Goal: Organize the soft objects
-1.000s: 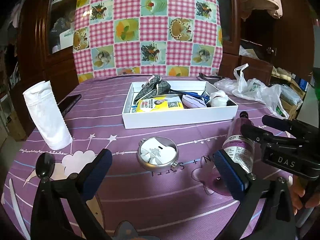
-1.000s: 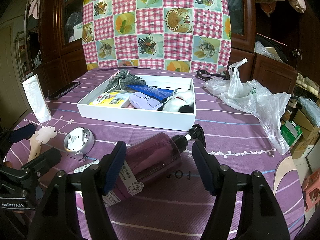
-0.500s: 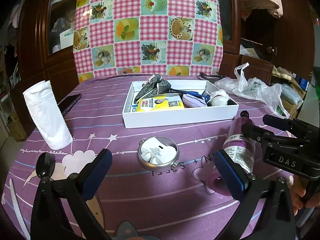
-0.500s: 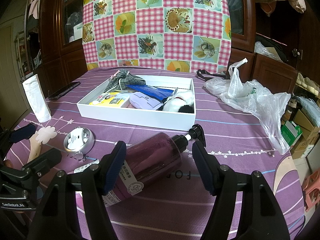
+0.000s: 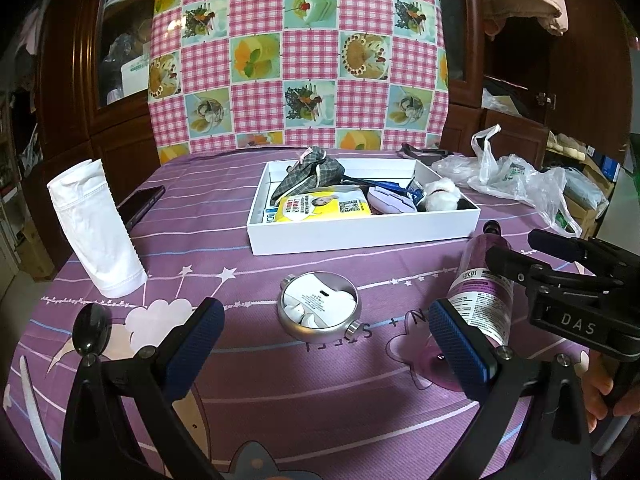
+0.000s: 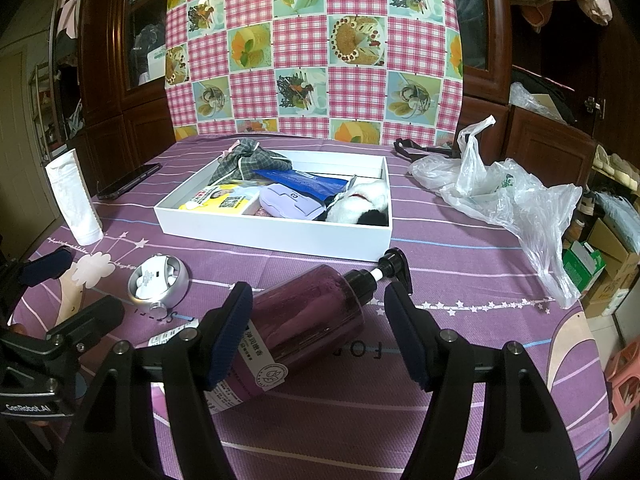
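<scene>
Plainly, nothing is held at this moment. The left gripper (image 5: 326,330) is spread wide above the purple cloth, with only the round metal tin (image 5: 319,310) seen between its pads, untouched. The right gripper (image 6: 320,330) is likewise spread, its pads standing either side of the purple pump bottle (image 6: 308,320) without pressing on it.

The white tray (image 6: 276,236) is taken as the landmark. Inside it are already laid a plaid cloth (image 6: 250,162), a yellow packet (image 6: 218,200), a lilac pouch (image 6: 290,204) and a black-and-white plush (image 6: 360,204). To the left of the tray, well apart from it, the white fabric sleeve (image 5: 96,232) stands upright; it is judged to be the soft thing left outside.

The sleeve is expected to be light and limp and to collapse when pinched, so it would best be taken near its upper rim, both layers gathered together. The bottle, just in front of the tray, is rigid, smooth and probably heavy; its body would be gripped across the middle.
</scene>
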`<action>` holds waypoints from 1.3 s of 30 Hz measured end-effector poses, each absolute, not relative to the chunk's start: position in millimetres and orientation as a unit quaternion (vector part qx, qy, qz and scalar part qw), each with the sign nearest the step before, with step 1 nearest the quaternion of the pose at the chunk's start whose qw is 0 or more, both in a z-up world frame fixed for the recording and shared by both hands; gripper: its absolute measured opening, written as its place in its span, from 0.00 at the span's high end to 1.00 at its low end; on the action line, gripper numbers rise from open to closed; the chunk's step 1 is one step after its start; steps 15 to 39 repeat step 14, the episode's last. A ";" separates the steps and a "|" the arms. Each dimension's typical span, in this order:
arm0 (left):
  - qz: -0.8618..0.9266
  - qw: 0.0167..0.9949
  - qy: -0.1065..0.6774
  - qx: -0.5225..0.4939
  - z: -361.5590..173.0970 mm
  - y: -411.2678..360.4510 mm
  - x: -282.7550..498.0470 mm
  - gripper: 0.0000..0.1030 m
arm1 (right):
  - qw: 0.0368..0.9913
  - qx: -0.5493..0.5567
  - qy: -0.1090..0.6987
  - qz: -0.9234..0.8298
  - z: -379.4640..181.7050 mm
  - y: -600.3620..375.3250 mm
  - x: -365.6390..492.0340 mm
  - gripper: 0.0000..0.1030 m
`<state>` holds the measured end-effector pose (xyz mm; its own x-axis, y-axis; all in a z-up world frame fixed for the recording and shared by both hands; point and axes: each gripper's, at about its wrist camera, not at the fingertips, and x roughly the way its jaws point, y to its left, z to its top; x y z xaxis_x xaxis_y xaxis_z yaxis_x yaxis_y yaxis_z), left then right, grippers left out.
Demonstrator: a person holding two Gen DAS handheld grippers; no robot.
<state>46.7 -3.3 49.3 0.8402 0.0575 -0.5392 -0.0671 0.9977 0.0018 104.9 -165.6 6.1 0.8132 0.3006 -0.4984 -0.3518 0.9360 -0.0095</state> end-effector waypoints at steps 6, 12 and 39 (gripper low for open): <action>0.035 0.958 0.283 -0.001 48.1 -5.6 46.8 0.00 | 0.951 -0.050 0.253 0.172 6.1 -165.8 105.1 0.33; 0.024 0.958 0.284 -0.017 48.3 -2.5 46.6 0.00 | 0.952 -0.047 0.251 0.171 5.7 -166.9 104.6 0.33; 0.027 0.957 0.287 -0.023 47.7 -0.3 47.4 0.00 | 0.954 -0.039 0.241 0.172 7.4 -169.1 100.3 0.33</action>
